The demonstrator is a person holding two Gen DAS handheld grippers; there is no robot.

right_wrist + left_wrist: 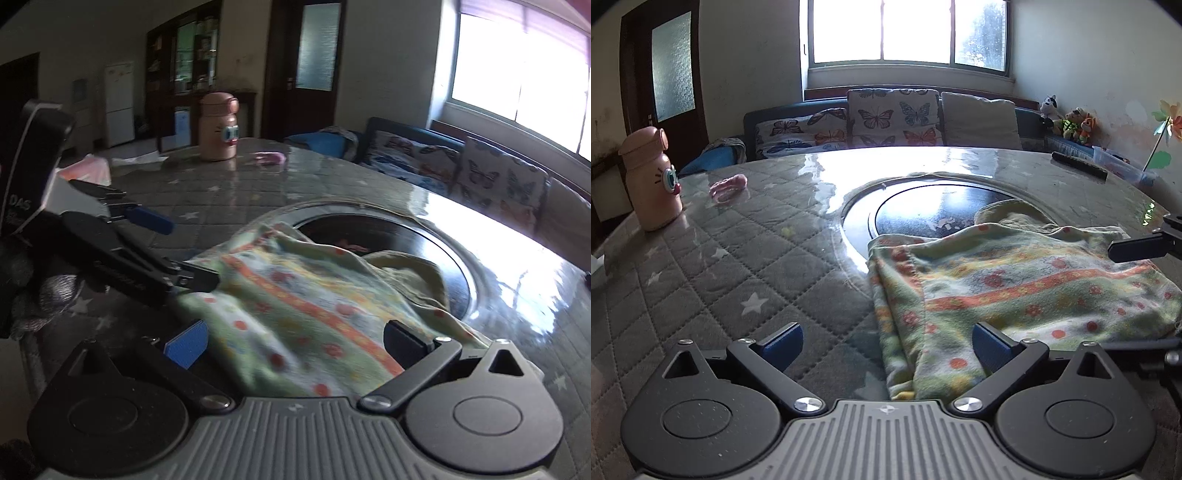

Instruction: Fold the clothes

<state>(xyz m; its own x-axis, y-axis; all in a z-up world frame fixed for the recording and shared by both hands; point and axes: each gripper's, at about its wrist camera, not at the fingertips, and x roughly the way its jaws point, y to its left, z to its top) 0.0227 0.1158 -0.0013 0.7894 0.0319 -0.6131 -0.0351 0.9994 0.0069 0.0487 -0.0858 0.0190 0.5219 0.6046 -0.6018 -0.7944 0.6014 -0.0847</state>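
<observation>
A green fleece garment (1015, 288) with orange stripes and red dots lies crumpled on the table, partly over a round dark inset (923, 206). My left gripper (886, 347) is open low over the garment's left edge, which lies between its fingers. One of the right gripper's fingers (1134, 249) shows at the right, above the cloth. In the right wrist view my right gripper (295, 345) is open with the garment (295, 295) spread between and beneath its fingers. The left gripper (181, 251) is open at the cloth's left edge, held by a gloved hand (44, 295).
The round table (701, 258) has a grey quilted star cover under a glossy sheet. A pink bottle (652, 181) and a small pink item (727, 184) sit at the far left. A black bar (1078, 166) lies far right. A sofa with butterfly cushions (886, 118) stands behind.
</observation>
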